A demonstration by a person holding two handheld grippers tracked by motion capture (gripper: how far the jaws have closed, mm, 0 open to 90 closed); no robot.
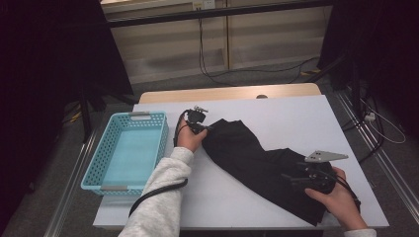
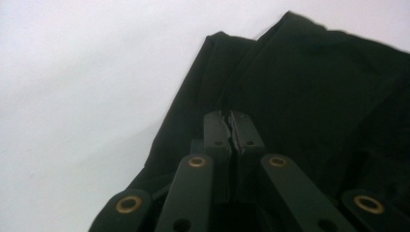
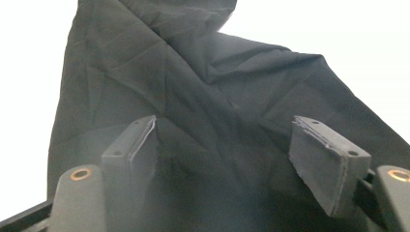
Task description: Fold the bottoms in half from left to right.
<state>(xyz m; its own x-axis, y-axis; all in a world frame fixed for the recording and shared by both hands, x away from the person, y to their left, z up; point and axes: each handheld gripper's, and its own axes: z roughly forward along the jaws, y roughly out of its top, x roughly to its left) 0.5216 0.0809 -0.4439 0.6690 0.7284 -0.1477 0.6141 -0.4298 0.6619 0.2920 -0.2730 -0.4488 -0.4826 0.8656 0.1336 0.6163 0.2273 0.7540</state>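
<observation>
Whether cloth is pinched between the left gripper (image 2: pixel 231 118) pads cannot be made out (black on black); its jaws stand closed at the black garment (image 1: pixel 257 160) edge. The right gripper (image 3: pixel 225 159) jaws gape wide above the garment, gripping nothing.

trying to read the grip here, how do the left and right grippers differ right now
The left gripper has its jaws closed together over the black cloth; the right gripper has its jaws wide apart. The left sits at the cloth's far end near the blue basket; the right sits at its near end. Both are over the same cloth.
</observation>
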